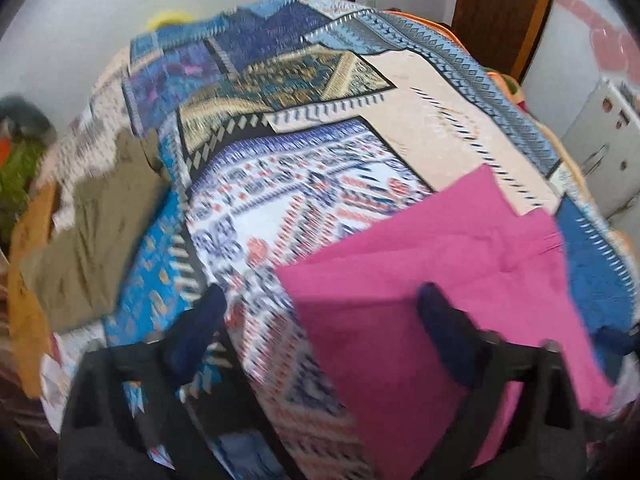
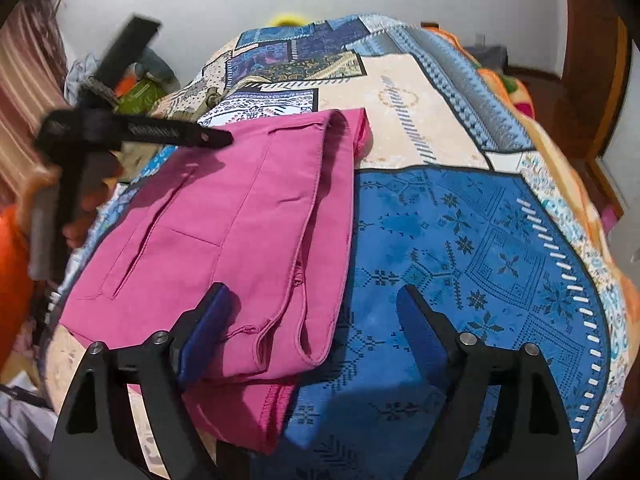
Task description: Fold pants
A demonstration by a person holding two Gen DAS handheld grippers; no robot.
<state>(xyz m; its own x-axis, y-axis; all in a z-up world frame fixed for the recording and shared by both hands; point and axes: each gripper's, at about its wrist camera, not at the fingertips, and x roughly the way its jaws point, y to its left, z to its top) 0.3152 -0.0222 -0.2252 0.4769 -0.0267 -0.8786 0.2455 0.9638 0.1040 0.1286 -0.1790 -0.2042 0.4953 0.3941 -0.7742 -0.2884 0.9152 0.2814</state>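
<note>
The pink pants (image 2: 240,216) lie folded lengthwise on a patterned bedspread (image 2: 460,240), with the leg hems nearest the right wrist camera. My right gripper (image 2: 314,296) is open above the hems. Its left finger (image 2: 208,320) hangs over the cloth and its right finger over the blue patch. Nothing is pinched. In the left wrist view the pink pants (image 1: 440,272) fill the lower right. My left gripper (image 1: 322,308) is wide open over their left edge and holds nothing. The right wrist view shows the left tool's black frame (image 2: 132,132) by the pants' far left corner.
An olive garment (image 1: 88,232) and an orange cloth (image 1: 24,300) lie at the bed's left edge. An orange blanket (image 2: 512,88) is bunched at the far right. A white cabinet (image 1: 600,140) and a wooden door (image 1: 504,12) stand beyond the bed.
</note>
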